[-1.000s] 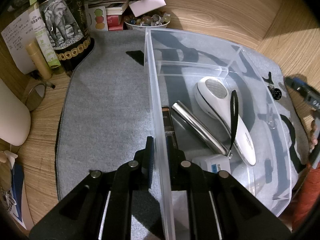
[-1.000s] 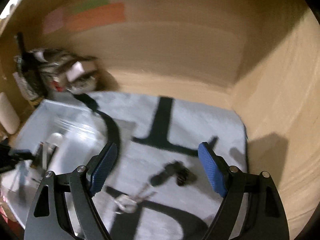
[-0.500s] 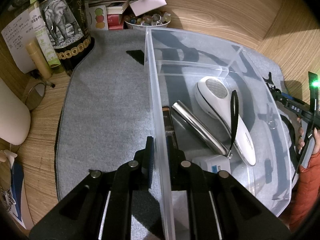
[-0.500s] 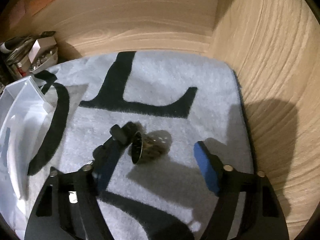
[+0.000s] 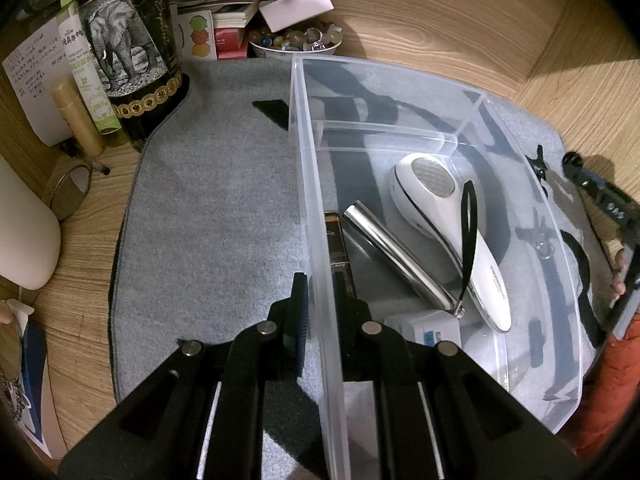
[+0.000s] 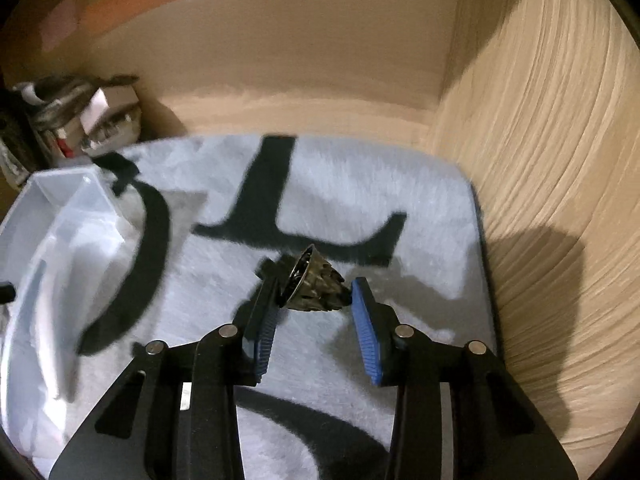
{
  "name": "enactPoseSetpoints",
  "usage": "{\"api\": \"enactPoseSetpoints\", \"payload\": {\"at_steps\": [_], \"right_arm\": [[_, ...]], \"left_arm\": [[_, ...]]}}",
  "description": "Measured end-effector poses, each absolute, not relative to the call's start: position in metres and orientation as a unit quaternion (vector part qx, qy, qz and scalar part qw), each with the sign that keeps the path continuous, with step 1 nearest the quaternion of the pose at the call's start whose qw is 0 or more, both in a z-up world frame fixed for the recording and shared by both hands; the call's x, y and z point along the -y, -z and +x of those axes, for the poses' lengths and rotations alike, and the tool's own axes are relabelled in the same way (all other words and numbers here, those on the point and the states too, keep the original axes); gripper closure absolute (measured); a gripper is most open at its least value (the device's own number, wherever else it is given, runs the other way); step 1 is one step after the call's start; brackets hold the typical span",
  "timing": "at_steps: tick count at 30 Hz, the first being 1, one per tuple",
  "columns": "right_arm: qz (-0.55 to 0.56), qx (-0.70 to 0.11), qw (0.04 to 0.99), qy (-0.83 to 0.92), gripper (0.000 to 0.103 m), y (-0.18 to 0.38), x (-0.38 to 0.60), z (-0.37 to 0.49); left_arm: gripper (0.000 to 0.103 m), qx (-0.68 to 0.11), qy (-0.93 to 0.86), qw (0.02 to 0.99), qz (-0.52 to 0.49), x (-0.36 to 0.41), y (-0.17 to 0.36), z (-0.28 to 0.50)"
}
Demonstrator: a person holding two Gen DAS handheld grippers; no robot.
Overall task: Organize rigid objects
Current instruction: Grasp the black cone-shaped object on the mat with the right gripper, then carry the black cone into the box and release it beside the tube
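my left gripper (image 5: 320, 300) is clamped on the bin (image 5: 316, 200) wall, my right gripper (image 6: 316, 300) pinching the metal cone (image 6: 314, 286) between its pads.

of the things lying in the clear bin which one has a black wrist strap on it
The white handheld device with the round mesh head; a black strap loop lies over its handle. The silver metal bar and small white box beside it have none.

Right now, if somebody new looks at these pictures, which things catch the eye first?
First the right tool, its blue pads closed on a small dark metal cone above the grey rug. Next the clear plastic bin, whose left wall the left tool pinches; a white handheld device and a shiny metal bar lie inside.
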State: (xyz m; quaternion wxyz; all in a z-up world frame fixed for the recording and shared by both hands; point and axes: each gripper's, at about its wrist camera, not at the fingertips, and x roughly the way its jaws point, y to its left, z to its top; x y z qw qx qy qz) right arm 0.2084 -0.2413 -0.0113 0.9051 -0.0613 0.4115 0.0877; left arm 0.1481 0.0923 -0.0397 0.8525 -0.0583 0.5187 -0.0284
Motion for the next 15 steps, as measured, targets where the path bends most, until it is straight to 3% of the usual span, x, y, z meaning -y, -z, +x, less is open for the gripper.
{"api": "enactPoseSetpoints", "payload": {"at_steps": [15], "right_arm": [[-0.079,-0.327,0.908,-0.249,0.069,-0.050,0.129,0.177]], "left_arm": [[0.093,-0.517,0.027,0.853,-0.066,-0.094,0.040,0.148]]}}
